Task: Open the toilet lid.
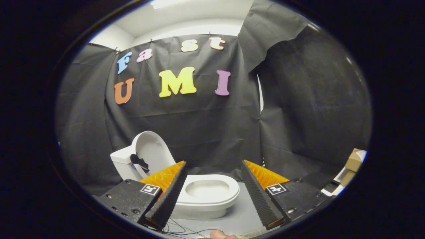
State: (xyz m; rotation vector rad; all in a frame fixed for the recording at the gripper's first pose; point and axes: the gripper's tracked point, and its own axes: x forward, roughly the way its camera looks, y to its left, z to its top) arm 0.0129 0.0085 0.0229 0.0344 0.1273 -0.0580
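Note:
A small white toilet [212, 199] stands on a grey surface, just ahead of my fingers and between them. Its lid [151, 153] stands upright, leaning back against the white tank [121, 163], so the seat and the bowl's inside are exposed. A small black tab [138, 161] sticks out from the lid's inner face. My gripper [214, 167] is open, its two fingers spread wide on either side of the bowl and touching nothing. The left finger [171, 194] hides part of the lid's lower edge and the bowl's left rim.
Black cloth walls close in behind and to the right of the toilet. A cardboard box [354, 160] and some light-coloured items [335, 188] lie at the far right. Thin wires [179, 229] run across the grey surface [242, 215] below the fingers, beside a fingertip of a person's hand [220, 235].

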